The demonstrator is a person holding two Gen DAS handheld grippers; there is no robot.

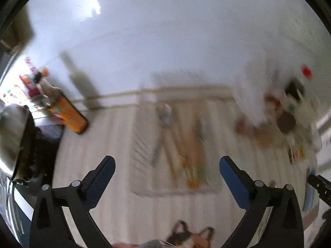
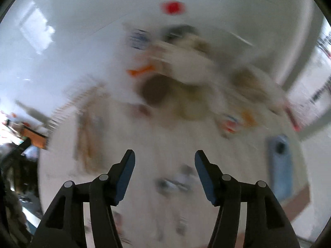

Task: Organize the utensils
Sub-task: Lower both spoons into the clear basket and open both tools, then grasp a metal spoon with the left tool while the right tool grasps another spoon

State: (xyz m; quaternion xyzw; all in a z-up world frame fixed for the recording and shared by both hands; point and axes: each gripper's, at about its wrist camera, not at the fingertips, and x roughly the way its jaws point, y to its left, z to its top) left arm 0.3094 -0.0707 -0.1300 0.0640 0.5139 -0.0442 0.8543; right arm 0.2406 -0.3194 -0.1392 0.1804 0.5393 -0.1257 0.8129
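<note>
**Both grippers open and empty above the table**

Nearest in the left wrist view, the left gripper point(image 1: 167, 163) has its jaws spread very wide, the blue pads point(image 1: 233, 177) far apart with nothing between them. Under it, at the bottom edge, a cat picture point(image 1: 190, 236) is printed on the pale striped table cover point(image 1: 99, 140). Just beyond the fingertips lies a grey tray point(image 1: 142, 144), and in it a blurred bundle of utensils point(image 1: 182, 142), orange and pale handles lying lengthwise; single pieces cannot be told apart. To the left an orange bottle point(image 1: 69, 111) stands tilted by the lens, with a steel bowl point(image 1: 12, 136) nearer the left edge. To the right, well apart from the tray, sits a blurred heap of packets and jars point(image 1: 283, 113). A white wall point(image 1: 165, 31) fills the far part.

In the right wrist view, the right gripper point(image 2: 164, 157) is about half open, and nothing is gripped. Between and below its fingers lies a small blurred grey thing point(image 2: 173, 183) on the cover; what it is cannot be told. Left of the gripper the tray point(image 2: 86, 142) shows only as a smear. A blue flat object point(image 2: 280, 165) lies to the right. Farther off the heap point(image 2: 186, 78) is smeared by motion, a red spot point(image 2: 172, 7) above it.
</note>
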